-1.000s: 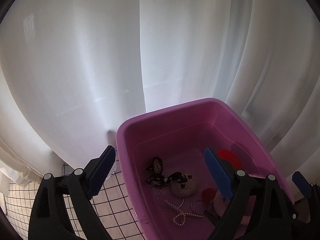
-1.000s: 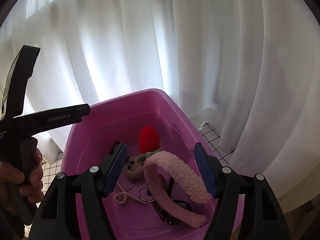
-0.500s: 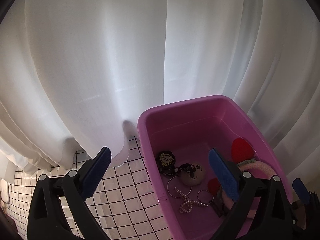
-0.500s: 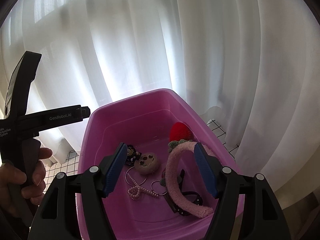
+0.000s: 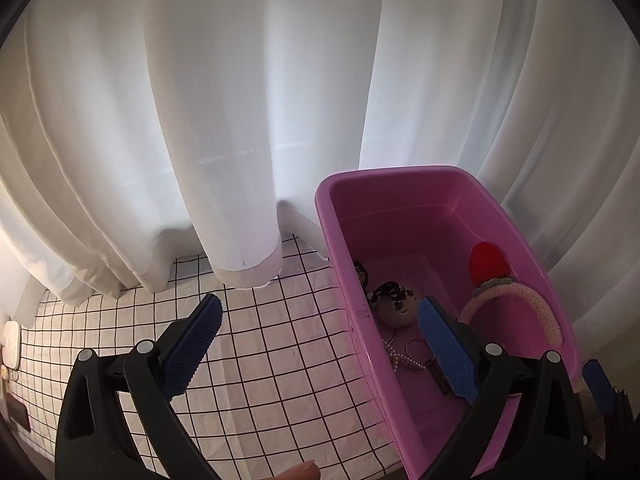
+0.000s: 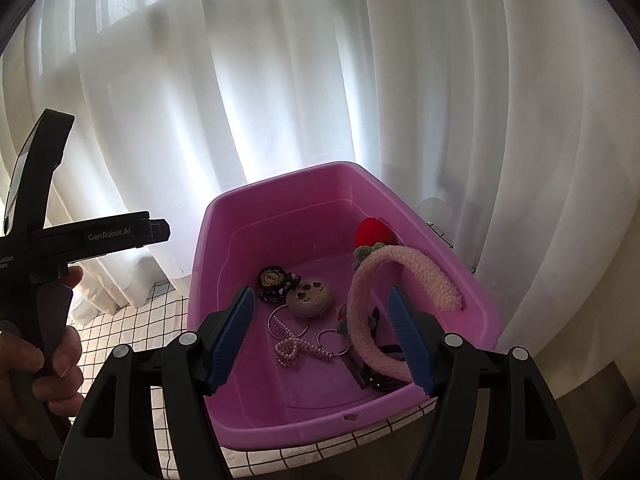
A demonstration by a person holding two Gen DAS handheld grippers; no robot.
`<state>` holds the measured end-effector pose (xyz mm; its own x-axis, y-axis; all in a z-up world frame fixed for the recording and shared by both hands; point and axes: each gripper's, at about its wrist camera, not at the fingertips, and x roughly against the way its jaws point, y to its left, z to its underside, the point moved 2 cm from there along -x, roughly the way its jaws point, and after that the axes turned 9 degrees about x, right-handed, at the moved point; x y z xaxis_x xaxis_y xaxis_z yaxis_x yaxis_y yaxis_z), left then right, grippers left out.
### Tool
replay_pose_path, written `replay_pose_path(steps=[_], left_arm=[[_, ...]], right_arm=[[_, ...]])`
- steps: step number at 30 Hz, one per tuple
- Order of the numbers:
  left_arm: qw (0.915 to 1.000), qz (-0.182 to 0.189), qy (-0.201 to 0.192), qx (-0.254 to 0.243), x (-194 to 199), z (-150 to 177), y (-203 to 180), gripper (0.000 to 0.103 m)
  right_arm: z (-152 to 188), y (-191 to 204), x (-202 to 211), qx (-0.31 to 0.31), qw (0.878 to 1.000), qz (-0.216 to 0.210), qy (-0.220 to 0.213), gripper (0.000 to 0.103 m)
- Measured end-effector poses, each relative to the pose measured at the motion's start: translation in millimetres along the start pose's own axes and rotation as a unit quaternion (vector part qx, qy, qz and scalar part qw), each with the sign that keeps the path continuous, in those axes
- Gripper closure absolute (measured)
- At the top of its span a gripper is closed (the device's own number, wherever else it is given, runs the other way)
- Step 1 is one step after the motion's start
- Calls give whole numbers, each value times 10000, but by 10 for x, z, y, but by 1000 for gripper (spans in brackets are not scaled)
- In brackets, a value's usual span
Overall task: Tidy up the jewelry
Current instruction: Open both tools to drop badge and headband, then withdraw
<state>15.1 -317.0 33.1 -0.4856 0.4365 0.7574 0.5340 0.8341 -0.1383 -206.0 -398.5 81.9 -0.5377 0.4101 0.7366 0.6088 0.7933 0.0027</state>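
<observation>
Jewelry sits loose in a pink tub [image 5: 404,216] at the right of the left wrist view, on a white cloth with a black grid [image 5: 280,340]. White curtains [image 5: 240,100] hang behind, their hems resting on the cloth. The left gripper [image 5: 320,336] is spread wide with nothing held; its jaws have just been opening. Its left pad is over the bare cloth, and its right pad is over the tub, so the tub's near wall lies between them. Inside the tub are a round face charm [image 5: 396,306], a pearl bow [image 5: 402,358], a thin ring [image 5: 416,347] and a fuzzy pink headband [image 5: 536,308] topped with a red pompom [image 5: 488,262]. A blue pad of the other gripper peeks in at the far right edge.

From the right wrist view, the right gripper [image 6: 320,332] hovers over the tub [image 6: 280,200], jaws parted and gripping nothing. The headband [image 6: 360,320] arches up between the pads without touching either. On the tub floor lie a black and gold clip [image 6: 274,278], the face charm [image 6: 310,296], the pearl bow [image 6: 292,346], two rings [image 6: 330,338] and dark clips [image 6: 380,376] under the headband. At the left edge a hand [image 6: 40,368] grips the handle of the left gripper.
</observation>
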Motion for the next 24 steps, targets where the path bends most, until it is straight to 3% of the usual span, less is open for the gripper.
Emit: replay_pose_path(steps=[24], left_arm=[[9997,-101,14,-227,249,202,146,7]], right_arm=[[114,328,177,62,10000,23,30,37]])
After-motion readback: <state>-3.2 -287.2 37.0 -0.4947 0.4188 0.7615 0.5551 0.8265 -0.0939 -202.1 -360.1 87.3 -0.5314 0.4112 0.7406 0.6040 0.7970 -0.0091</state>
